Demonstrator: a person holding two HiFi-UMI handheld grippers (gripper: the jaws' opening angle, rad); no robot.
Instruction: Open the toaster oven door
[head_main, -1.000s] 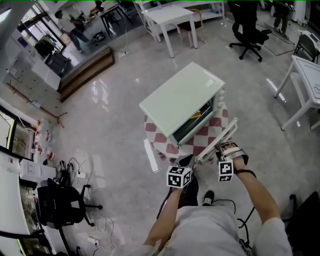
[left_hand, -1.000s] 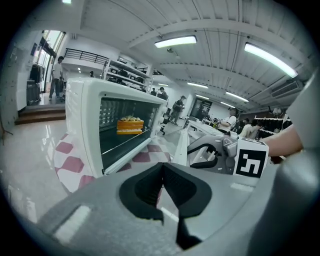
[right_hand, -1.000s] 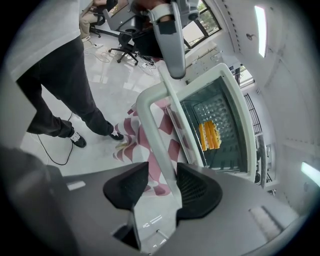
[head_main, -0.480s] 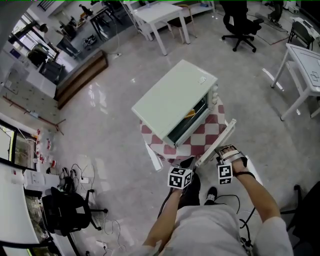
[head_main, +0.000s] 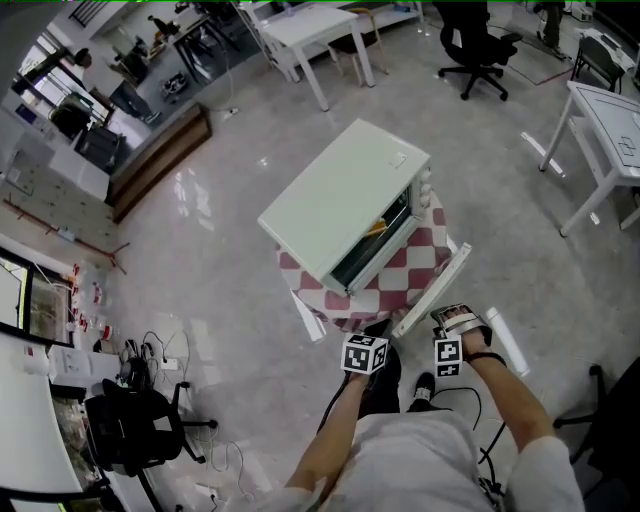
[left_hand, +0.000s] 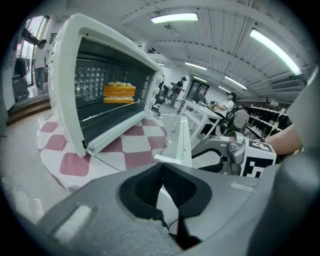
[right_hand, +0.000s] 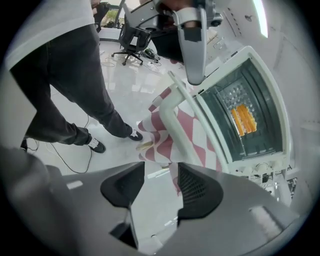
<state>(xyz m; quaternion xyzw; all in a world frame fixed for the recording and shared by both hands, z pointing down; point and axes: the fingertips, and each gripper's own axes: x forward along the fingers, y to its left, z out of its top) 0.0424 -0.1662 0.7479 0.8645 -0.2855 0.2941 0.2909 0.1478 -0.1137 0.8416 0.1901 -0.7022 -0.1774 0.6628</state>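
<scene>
The toaster oven (head_main: 340, 205) stands on a checkered cloth (head_main: 400, 275) with its door (head_main: 435, 288) open toward the near side, where the right gripper (right_hand: 160, 174) has spread, empty jaws and the left gripper (left_hand: 161, 176) has its jaws pressed together.

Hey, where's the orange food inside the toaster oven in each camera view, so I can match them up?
Head view: the orange food sits just above centre, inside the open front of the toaster oven.
Left gripper view: upper left, deep inside the oven.
Right gripper view: right of centre, behind the lowered door.
Shared landmark: the checked cloth under the oven shows in all three.
</scene>
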